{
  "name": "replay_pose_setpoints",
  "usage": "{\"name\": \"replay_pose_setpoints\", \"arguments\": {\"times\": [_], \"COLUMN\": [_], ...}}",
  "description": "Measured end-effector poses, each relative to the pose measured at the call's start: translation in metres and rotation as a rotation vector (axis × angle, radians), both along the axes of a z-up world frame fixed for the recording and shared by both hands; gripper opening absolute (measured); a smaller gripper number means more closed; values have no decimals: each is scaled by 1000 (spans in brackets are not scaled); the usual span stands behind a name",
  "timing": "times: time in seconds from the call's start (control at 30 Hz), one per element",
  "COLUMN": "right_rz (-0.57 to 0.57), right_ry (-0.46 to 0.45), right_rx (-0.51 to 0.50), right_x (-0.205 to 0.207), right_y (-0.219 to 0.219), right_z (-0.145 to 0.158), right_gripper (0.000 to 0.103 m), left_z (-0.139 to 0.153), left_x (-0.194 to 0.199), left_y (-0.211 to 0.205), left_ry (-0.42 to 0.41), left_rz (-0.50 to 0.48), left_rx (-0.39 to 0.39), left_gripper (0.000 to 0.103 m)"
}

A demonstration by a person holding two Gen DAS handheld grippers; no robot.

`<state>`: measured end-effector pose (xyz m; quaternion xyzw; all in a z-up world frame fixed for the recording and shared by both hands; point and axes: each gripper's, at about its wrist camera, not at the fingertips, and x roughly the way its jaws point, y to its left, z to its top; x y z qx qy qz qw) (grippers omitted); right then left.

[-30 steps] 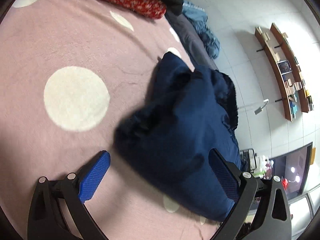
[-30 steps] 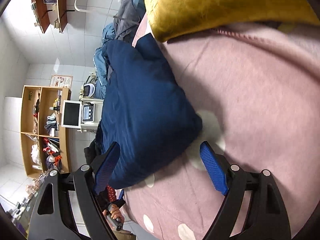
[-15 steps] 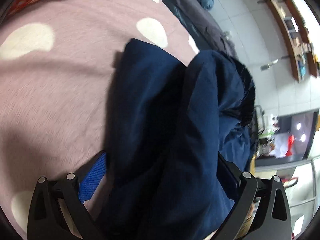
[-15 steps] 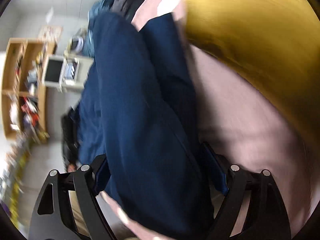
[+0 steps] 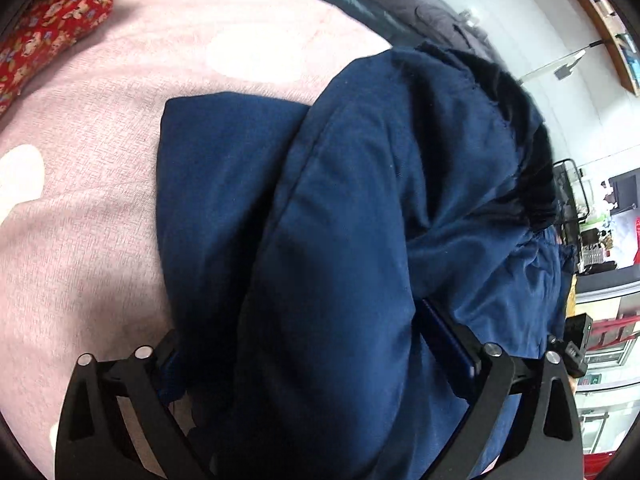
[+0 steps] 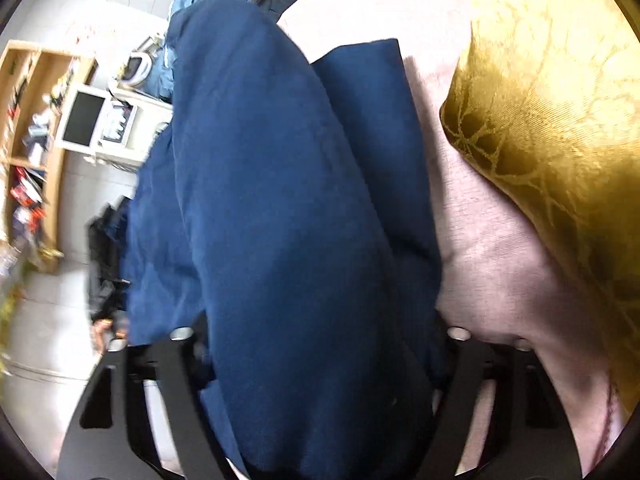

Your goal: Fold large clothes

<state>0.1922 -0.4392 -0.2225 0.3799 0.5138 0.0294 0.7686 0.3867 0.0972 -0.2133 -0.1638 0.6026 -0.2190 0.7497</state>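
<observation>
Navy blue padded garment (image 5: 340, 240) fills the lower centre of the left wrist view, lying on the pink dotted blanket (image 5: 80, 220). The left gripper (image 5: 304, 356) is closing around a thick fold; a second ago this fold lay farther up the frame.

In the right wrist view the garment (image 6: 280, 220) is beside the gold cushion (image 6: 552, 140). The right gripper (image 6: 320, 360) is closing on it, the step being to seize the bundle. Next comes lifting both sides together.

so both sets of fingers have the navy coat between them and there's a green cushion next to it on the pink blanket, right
Not green. The cushion is gold, as the right wrist view shows. The rest holds: the navy coat sits between both sets of fingers, which are closing, and it lies on the pink blanket beside the cushion.
</observation>
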Motion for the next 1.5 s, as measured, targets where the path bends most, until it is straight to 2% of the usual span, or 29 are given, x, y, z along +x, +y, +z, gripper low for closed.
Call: {"name": "replay_pose_setpoints", "arguments": {"times": [0.07, 0.1, 0.23, 0.33, 0.43, 0.57, 0.63, 0.73, 0.87, 0.97, 1.07, 1.17, 1.3, 1.4, 1.5], "right_rz": [3, -12, -21, -21, 8, 47, 53, 41, 3, -34, -25, 5, -29, -108, -226], "right_ry": [-12, -23, -78, -157, -229, -268, -273, -274, -222, -212, -240, -298, -383, -474, -553], "right_rx": [-10, -7, -58, -14, 25, 31, 40, 64, 90, 119, 107, 79, 61, 21, -48], "right_x": [-1, -3, -14, -30, -50, -90, -116, -157, -203, -214, -209, -200, -195, -215, -253], "right_y": [8, 12, 24, 31, 44, 61, 63, 69, 74, 72, 69, 67, 43, 5, -41], "right_z": [4, 7, 27, 53, 86, 122, 132, 131, 104, 90, 100, 124, 164, 202, 239], "right_gripper": [46, 39, 28, 25, 24, 24, 24, 24, 24, 24, 24, 23, 23, 23, 23], "left_z": [6, 10, 37, 65, 102, 136, 143, 137, 107, 95, 111, 146, 198, 237, 267], "left_x": [-10, -15, -34, -49, -76, -127, -155, -194, -224, -232, -227, -220, -203, -189, -172], "left_y": [0, -1, -9, -6, -6, -8, -7, 8, 18, 24, 16, -12, -61, -109, -177], "left_ry": [-31, -44, -111, -145, -198, -236, -240, -216, -167, -153, -178, -253, -355, -433, -479], "left_rz": [13, 13, -7, -7, -41, -105, -125, -115, -67, -3, -7, -78, -157, -226, -304], "left_rx": [8, 11, 22, -36, -107, -131, -138, -165, -159, -171, -163, -117, -127, -177, -257], "left_gripper": [78, 68, 35, 27, 26, 26, 25, 26, 25, 25, 25, 25, 25, 25, 25]}}
